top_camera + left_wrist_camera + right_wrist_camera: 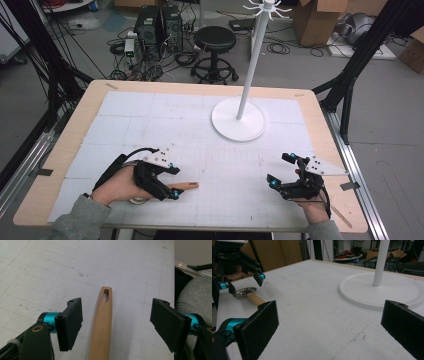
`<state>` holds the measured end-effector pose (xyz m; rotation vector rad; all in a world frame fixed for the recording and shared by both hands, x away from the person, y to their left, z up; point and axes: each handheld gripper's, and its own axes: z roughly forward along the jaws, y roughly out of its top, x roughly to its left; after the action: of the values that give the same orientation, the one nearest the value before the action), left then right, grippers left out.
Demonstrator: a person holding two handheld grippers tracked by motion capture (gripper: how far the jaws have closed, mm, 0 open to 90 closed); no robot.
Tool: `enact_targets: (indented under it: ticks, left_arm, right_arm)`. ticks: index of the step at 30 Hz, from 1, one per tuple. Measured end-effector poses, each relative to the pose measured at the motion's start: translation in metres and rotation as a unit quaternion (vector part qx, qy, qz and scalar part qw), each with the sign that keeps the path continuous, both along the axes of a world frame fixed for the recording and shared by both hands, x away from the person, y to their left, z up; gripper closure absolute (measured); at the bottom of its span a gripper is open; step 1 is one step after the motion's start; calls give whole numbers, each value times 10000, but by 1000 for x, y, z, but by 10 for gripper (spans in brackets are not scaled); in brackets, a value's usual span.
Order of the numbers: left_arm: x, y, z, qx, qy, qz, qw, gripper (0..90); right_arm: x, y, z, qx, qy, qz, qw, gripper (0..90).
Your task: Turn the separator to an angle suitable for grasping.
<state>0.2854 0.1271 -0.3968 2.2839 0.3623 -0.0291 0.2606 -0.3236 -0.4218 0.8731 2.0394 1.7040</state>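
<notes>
While the high view is showing both grippers low over the white gridded mat (pixel 200 150), the left gripper (pixel 172 184) is sitting over a wooden handle (pixel 184 186) at the near-left of the table (pixel 90 100), jaws spread, nothing clamped. The left gripper view is giving the detail: the handle (pixel 102 325) is lying flat on the mat (pixel 50 265) between the two open pads (pixel 72 320), clear of both, slotted hang-hole at its far end, "KITCHEN COOL" stamped along it. The tool's other end is running out of that picture at the bottom. The right gripper view is filling that gap: a round metal head (pixel 244 292) is sitting on the handle's (pixel 254 299) far end, under the left gripper (pixel 242 282). What kind of utensil head, can't tell. The right gripper (pixel 284 172) is hovering near-right, jaws wide open, holding nothing. Its view is looking across the mat at the white stand's base (pixel 382 292) and pole (pixel 381 262). In the high view, the stand (pixel 239 119) is standing right of centre toward the far edge, hook crown (pixel 267 7) on top, well apart from both grippers.
</notes>
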Motion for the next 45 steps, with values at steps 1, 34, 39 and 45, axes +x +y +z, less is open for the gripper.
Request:
enact_targets:
  ticks: [1, 34, 39, 45]
  left_arm:
    - [-1, 0, 1, -9, -13, -51, 10000, 235]
    - [-7, 23, -1, 536, -169, -478, 9973, 246]
    - [-6, 22, -4, 613, -137, -485, 9968, 247]
    - [-1, 22, -8, 747, -27, -521, 9958, 270]
  right_arm:
    - [0, 0, 0, -7, 13, -10, 10000, 6]
    - [1, 11, -1, -113, 78, 178, 9997, 6]
    - [1, 13, 0, -128, 48, 246, 9996, 6]
    - [1, 11, -1, -110, 93, 246, 9996, 6]
